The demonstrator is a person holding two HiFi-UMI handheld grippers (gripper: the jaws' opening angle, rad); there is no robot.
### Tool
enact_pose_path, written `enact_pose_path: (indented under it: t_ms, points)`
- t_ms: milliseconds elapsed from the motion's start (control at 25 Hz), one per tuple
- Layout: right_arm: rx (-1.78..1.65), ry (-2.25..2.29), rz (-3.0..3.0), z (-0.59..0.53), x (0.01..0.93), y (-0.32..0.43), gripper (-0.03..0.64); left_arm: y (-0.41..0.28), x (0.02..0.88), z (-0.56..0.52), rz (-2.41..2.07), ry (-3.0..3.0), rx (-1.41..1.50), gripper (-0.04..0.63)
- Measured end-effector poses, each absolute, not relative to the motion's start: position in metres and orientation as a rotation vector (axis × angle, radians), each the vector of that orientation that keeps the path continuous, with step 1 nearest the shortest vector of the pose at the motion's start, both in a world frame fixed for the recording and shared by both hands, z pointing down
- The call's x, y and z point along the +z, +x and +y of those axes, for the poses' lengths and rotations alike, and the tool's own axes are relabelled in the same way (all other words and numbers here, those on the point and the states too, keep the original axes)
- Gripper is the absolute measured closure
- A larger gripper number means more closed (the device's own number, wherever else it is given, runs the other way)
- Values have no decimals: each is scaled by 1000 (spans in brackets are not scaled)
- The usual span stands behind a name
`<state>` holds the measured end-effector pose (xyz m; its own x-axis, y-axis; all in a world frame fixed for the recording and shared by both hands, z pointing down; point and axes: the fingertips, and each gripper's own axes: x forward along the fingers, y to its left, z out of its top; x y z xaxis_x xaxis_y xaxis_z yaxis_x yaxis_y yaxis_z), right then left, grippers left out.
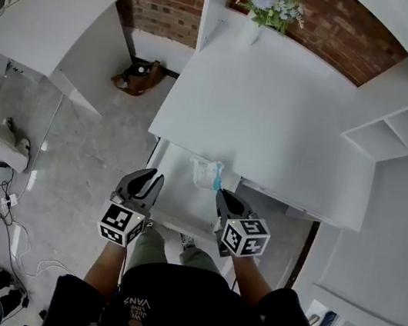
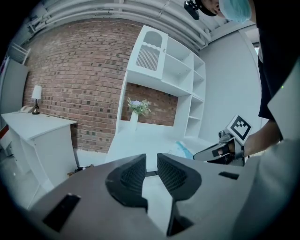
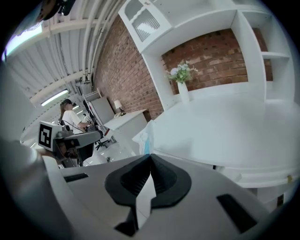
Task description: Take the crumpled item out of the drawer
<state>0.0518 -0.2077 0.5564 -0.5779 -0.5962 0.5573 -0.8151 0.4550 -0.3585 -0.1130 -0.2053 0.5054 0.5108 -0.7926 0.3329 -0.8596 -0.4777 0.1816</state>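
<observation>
trouble i'd expect: the crumpled wad (image 1: 208, 173) lies in the open drawer (image 1: 178, 176), tucked against the desk (image 1: 275, 116) edge. right claw (image 1: 223, 195) is pinched together on nothing, so reaching in like that could shove the wad further under the desk. left claw (image 1: 153, 178) is slightly apart, empty.

Lighting: bright, even; soft shadows. Strip light (image 3: 54, 97) glows at nine o'clock (right gripper view). Gripper views: fisheye bending, black corners; near fingers (image 3: 131, 180) soft-focused.

Crumpled item (image 3: 144, 133) perhaps partly behind right tool (image 3: 150, 158).
</observation>
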Motion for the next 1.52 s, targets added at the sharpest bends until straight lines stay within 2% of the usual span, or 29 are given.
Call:
enact_pose_path:
  t_ms: [560,1520]
  points:
    - [713,1316,-2504,-207,459,74,614,-103,448,-183,-1406,2509,269,586]
    - [515,1421,-2649,-218,370,69,615,-130,376,-193,-1505,2588,178,589]
